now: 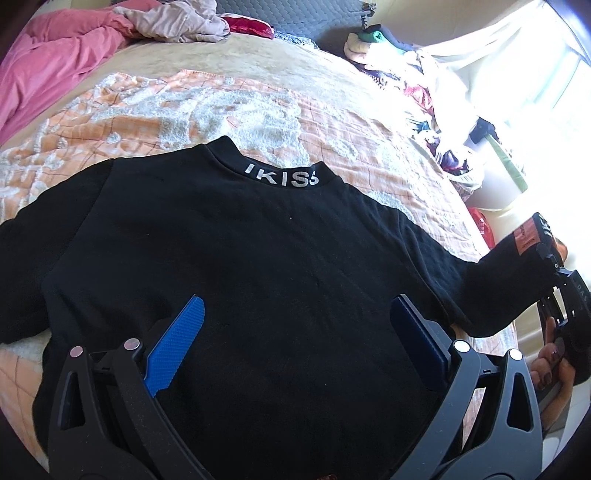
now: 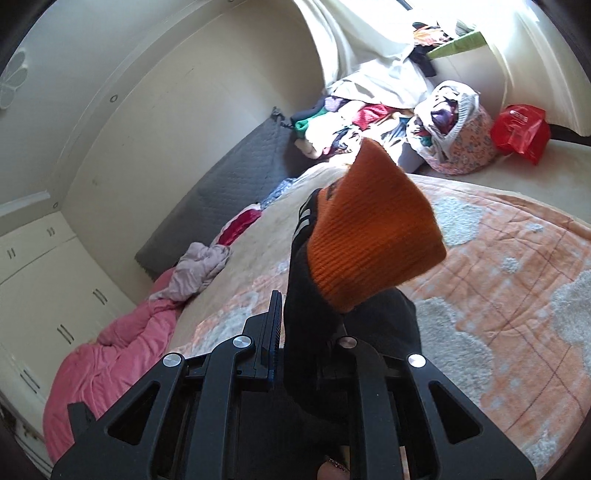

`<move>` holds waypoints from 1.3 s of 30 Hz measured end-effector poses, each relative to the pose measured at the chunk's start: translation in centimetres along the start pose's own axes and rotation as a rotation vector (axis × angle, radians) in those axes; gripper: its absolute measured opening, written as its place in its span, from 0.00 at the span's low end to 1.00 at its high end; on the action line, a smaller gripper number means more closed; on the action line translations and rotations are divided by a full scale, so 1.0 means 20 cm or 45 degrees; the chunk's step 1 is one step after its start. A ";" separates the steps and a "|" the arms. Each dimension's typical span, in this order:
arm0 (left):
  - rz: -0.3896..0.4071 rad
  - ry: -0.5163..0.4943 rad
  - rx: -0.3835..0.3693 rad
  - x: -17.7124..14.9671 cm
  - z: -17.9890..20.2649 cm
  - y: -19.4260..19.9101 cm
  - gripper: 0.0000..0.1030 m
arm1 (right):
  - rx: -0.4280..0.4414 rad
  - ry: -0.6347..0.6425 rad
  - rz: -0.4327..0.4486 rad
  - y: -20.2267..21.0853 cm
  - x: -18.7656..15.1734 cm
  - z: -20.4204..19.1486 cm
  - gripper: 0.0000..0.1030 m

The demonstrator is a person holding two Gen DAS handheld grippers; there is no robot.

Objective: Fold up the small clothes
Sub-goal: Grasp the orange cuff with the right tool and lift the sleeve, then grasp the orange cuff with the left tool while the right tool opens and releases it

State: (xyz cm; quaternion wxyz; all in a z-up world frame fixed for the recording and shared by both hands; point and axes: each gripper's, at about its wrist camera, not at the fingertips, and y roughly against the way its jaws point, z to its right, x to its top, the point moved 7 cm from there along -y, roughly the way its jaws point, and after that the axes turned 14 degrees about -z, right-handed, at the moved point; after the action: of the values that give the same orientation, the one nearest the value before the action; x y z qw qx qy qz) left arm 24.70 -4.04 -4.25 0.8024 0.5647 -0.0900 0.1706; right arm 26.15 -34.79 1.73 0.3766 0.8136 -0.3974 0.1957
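A black sweatshirt (image 1: 258,258) with "IKISS" on its collar lies flat on the bed, collar away from me. Just above its lower body, my left gripper (image 1: 297,306) stands open, its blue pads (image 1: 177,343) wide apart and nothing between them. At the bed's right edge, my right gripper (image 1: 546,240) is shut on the shirt's right sleeve (image 1: 491,284) and holds it lifted off the bed. In the right wrist view the black sleeve (image 2: 306,332) is pinched in the right gripper (image 2: 306,306), and its orange ribbed cuff (image 2: 373,236) sticks up past the fingers. The right finger is hidden by the cloth.
An orange and white quilt (image 1: 184,107) covers the bed. A pink blanket (image 1: 48,62) and a crumpled pale garment (image 1: 177,18) lie at the far left. Piled clothes (image 2: 354,122), a floral bag (image 2: 454,125) and a red bag (image 2: 521,129) sit beyond the bed. A hand (image 1: 554,365) grips the right tool.
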 end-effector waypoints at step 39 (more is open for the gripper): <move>-0.143 0.195 -0.451 -0.07 -0.05 -0.13 0.92 | 0.176 0.420 -0.497 -0.42 -0.62 -0.59 0.58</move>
State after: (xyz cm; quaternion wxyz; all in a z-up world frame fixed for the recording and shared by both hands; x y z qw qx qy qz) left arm 24.37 -4.05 -7.26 0.9020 0.4042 -0.0258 0.1496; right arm 25.08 -16.13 -2.31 0.4106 0.8556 -0.1520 0.2761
